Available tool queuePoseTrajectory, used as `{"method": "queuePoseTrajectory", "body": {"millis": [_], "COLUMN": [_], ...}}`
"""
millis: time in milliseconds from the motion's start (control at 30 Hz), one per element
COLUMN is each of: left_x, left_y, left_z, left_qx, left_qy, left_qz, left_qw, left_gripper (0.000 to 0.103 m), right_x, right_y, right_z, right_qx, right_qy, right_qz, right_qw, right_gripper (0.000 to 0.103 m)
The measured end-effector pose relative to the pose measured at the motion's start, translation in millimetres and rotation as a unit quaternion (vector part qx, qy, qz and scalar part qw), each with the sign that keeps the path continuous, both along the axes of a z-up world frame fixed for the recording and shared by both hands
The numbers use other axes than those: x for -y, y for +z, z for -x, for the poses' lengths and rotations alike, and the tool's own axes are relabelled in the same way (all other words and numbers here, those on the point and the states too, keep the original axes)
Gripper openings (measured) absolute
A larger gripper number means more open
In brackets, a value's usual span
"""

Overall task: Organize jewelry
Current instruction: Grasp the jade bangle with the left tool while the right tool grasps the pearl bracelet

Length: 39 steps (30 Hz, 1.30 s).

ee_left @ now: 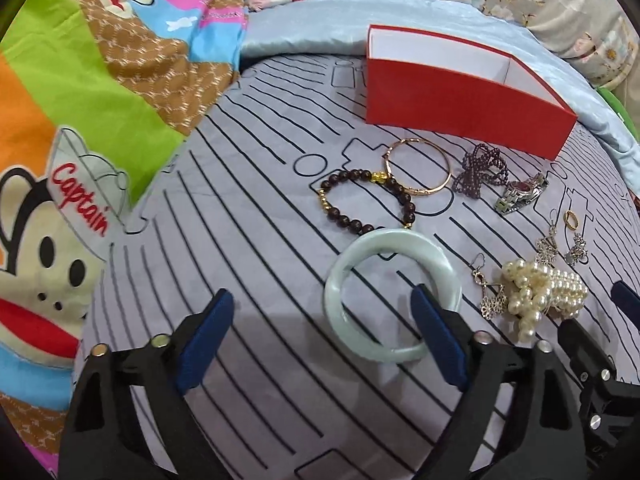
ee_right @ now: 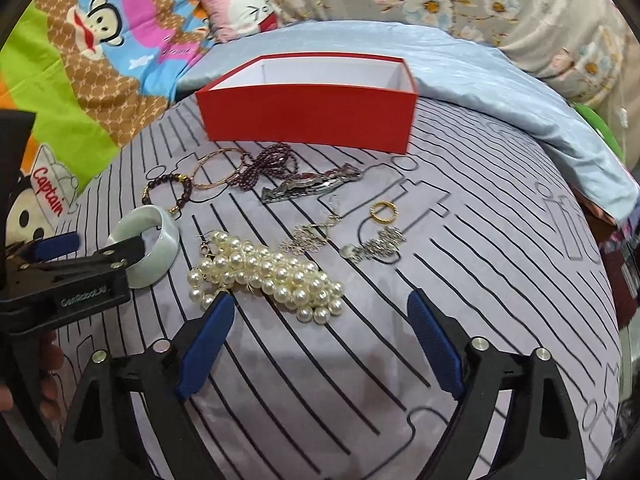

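**Two grippers close in on jewelry spread before a red box**

A grey cloth with black line print [ee_right: 400, 360] covers the work surface, backed by a cartoon-monkey blanket [ee_left: 80, 120] and a pale blue quilt [ee_right: 500, 80]. On the cloth's far side sits an open red box [ee_right: 308, 120], white inside, its long axis running left to right in the right wrist view. In front of it lies the jewelry: a heap of pearl strands [ee_right: 268, 276], stretched slantwise from left to lower right; a pale green jade bangle [ee_left: 394, 292], lying flat; a dark beaded bracelet [ee_left: 366, 204]; a thin gold bangle [ee_left: 418, 168]; purple bead strands [ee_left: 480, 170]; a wristwatch [ee_left: 520, 194], its band angled toward the box; silver drop earrings [ee_right: 308, 238]; and a small gold ring [ee_right: 385, 213].

The left gripper [ee_left: 324, 300] tilts downward, jaws apart, one blue pad apparently inside the bangle's hoop. The right gripper [ee_right: 320, 304] also tilts downward, jaws apart, clamping nothing, its left pad just beside the pearls.
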<state>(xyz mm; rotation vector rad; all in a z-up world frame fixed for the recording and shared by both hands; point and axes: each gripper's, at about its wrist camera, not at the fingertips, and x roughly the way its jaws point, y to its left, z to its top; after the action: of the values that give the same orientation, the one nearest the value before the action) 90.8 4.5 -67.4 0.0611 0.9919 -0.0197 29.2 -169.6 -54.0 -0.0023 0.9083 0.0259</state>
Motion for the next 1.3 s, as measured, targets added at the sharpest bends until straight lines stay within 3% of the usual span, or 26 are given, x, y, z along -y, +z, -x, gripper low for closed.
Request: {"method": "queuePoseTrajectory", "body": {"millis": [133,333,400,533,600,667,733,833,967,1300], "left_x": [1.4,2.3,2.7,5.0,6.5,7.8,9.7,9.7,5.4,6.8], "left_y": [-4.8,-6.5,-6.3,-5.0,-4.5,-3.8,-2.9,-2.2,-1.1,6.6], "left_z": [-5.8,-9.4,-10.4,-11.2,-11.3,-10.6,-9.7,-7.5,-6.4,5.2], "left_qx": [-0.007,-0.008,-0.007,-0.007,-0.007,-0.007,-0.007,-0.007,-0.008,-0.004], "left_qy": [-0.005,-0.009,-0.01,-0.019,-0.026,-0.033,-0.041,-0.044,-0.042,-0.059], "left_qz": [0.005,0.008,0.008,0.015,0.019,0.023,0.029,0.034,0.046,0.06], "left_qw": [1.0,0.9999,0.9999,0.9997,0.9994,0.9992,0.9987,0.9985,0.998,0.9965], "left_gripper": [0.071,0.07,0.068,0.06,0.054,0.047,0.04,0.034,0.014,0.011], "right_x": [-4.0,-12.0,-13.9,-14.4,-14.5,-15.5,-15.4,-15.3,-13.0,-5.3], "right_y": [1.8,-4.3,-8.0,-15.6,-15.0,-13.9,-13.8,-13.1,-10.5,0.3], "right_z": [-9.0,-22.7,-26.0,-27.8,-25.2,-22.4,-20.8,-16.9,-9.8,6.5], "right_qx": [0.008,0.0,-0.01,-0.034,-0.036,-0.039,-0.043,-0.044,-0.046,-0.036], "right_qy": [0.04,0.091,0.105,0.117,0.118,0.117,0.114,0.107,0.095,0.055], "right_qz": [0.015,0.037,0.034,0.022,0.009,0.003,-0.01,-0.021,-0.041,-0.062], "right_qw": [0.999,0.995,0.994,0.992,0.992,0.992,0.992,0.993,0.994,0.996], "right_gripper": [0.085,0.084,0.079,0.057,0.052,0.038,0.032,0.029,0.029,0.028]}}
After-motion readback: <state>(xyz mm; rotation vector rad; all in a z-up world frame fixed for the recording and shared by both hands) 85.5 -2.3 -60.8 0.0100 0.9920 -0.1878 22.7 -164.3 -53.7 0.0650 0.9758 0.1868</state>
